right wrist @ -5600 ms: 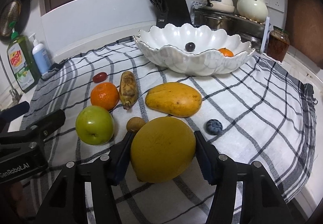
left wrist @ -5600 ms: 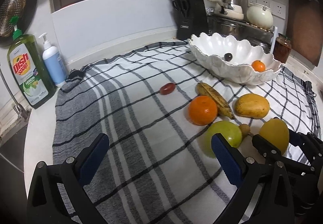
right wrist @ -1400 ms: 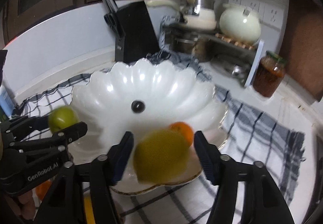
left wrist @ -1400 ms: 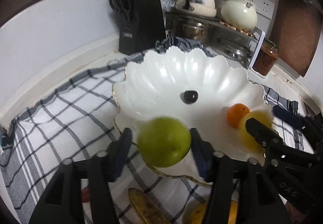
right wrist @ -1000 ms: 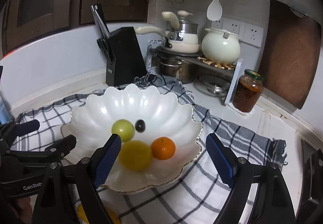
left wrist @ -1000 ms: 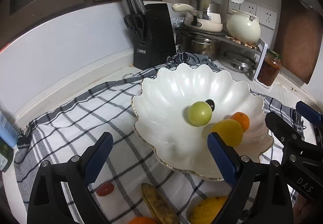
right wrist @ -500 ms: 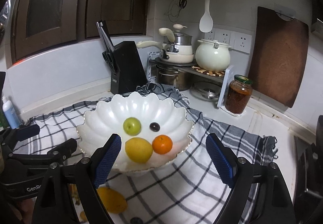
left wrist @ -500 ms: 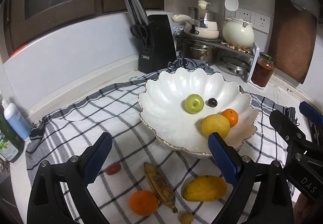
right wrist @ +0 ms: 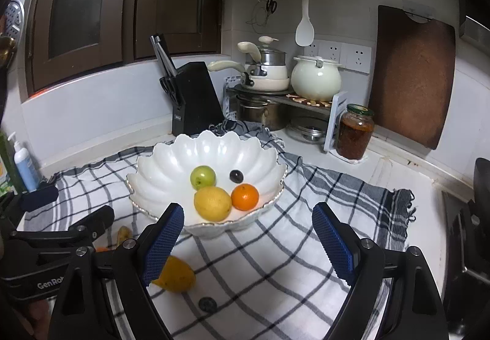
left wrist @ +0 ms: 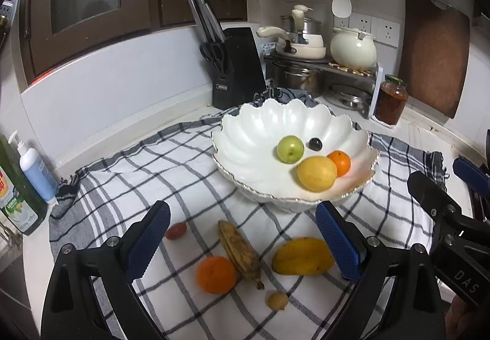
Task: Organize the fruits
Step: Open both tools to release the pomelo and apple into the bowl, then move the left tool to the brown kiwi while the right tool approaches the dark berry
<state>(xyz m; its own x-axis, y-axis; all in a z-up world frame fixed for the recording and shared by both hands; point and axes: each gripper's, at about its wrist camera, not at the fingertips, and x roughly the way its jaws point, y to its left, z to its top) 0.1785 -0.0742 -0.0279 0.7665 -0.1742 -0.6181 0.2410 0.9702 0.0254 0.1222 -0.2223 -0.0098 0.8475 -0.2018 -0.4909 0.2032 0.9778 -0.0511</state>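
Left wrist view: left claw [left wrist: 242,236] and right claw [right wrist: 248,236] spread, empty. Mango [left wrist: 302,256] near worktop's front edge, soft, smooth; best pinched gently across its middle.

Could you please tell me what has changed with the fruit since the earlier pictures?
The green apple and lemon went from the cloth into the white bowl; both tongs, left and right, let go and backed off. The banana, mango and orange stayed put.
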